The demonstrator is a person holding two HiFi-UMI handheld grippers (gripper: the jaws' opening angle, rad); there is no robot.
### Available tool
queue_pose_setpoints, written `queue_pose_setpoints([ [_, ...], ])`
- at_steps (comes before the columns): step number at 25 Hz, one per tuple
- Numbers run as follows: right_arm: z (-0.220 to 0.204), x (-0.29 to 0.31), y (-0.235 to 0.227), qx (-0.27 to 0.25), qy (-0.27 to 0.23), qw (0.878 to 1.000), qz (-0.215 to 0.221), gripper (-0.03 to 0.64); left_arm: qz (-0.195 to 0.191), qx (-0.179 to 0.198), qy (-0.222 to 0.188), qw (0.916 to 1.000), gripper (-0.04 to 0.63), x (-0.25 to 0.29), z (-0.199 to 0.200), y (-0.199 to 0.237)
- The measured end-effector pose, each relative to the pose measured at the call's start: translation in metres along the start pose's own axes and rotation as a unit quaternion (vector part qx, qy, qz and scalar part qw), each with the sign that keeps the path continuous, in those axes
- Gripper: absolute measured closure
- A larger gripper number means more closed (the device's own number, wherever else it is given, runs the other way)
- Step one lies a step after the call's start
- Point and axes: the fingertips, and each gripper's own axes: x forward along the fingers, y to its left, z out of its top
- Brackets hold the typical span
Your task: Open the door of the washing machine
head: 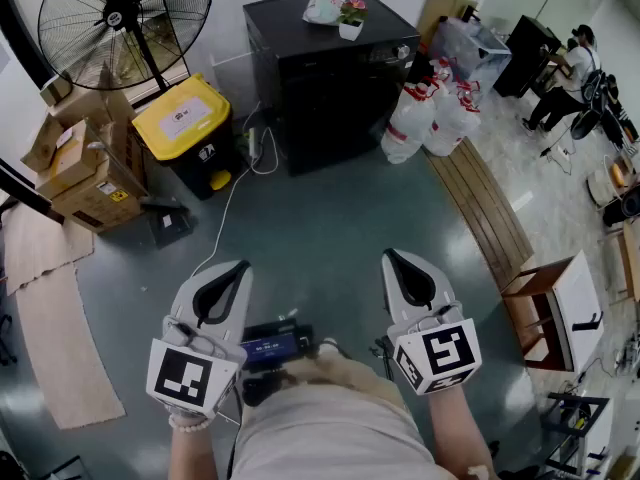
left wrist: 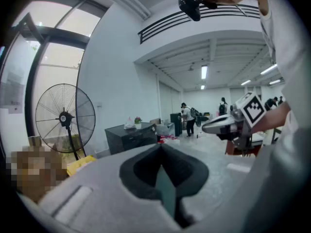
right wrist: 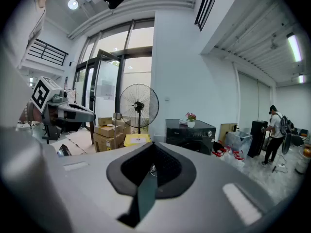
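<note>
The black washing machine (head: 330,78) stands against the far wall, its front toward me, a few steps away across the grey floor. It also shows small in the left gripper view (left wrist: 130,137) and in the right gripper view (right wrist: 192,137), where its dark front looks flush and closed. My left gripper (head: 235,268) and right gripper (head: 395,258) are held side by side low in the head view, both pointing at the machine. In each gripper's own view, left (left wrist: 160,149) and right (right wrist: 154,147), the jaws meet with nothing between them.
A small potted plant (head: 350,20) and a bag sit on the machine. A yellow-lidded bin (head: 190,118), a standing fan (head: 125,18) and cardboard boxes (head: 85,168) are to its left, water bottles (head: 435,113) to its right. A white cable (head: 235,198) trails over the floor. A person (head: 570,68) works far right.
</note>
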Motion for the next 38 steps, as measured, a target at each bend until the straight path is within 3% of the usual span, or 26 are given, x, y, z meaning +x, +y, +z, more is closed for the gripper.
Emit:
queue_pose_setpoints([
  [10, -0.002, 0.0, 0.003, -0.012, 0.002, 1.0, -0.002, 0.615, -0.002, 0.001, -0.002, 1.0, 0.601, 0.0, -0.002, -0.001],
  [20, -0.008, -0.003, -0.009, 0.023, 0.007, 1.0, -0.016, 0.614, 0.004, -0.011, -0.008, 0.9999, 0.6, 0.006, 0.001, -0.003],
  [22, -0.01, -0.002, -0.01, 0.027, 0.009, 1.0, -0.012, 0.612, 0.005, -0.014, -0.01, 0.9998, 0.551, 0.008, 0.002, -0.004],
  [25, -0.011, -0.002, -0.014, 0.033, 0.008, 0.999, -0.011, 0.609, 0.007, -0.015, -0.008, 0.9998, 0.529, 0.011, 0.003, -0.006],
  [31, -0.015, -0.001, -0.013, 0.018, 0.014, 1.0, 0.017, 0.506, 0.011, -0.018, -0.009, 0.9997, 0.509, 0.018, 0.005, -0.011],
  [38, -0.013, -0.008, -0.028, 0.015, 0.003, 1.0, 0.013, 0.5, 0.014, -0.015, -0.01, 0.9997, 0.506, 0.023, 0.01, -0.025],
])
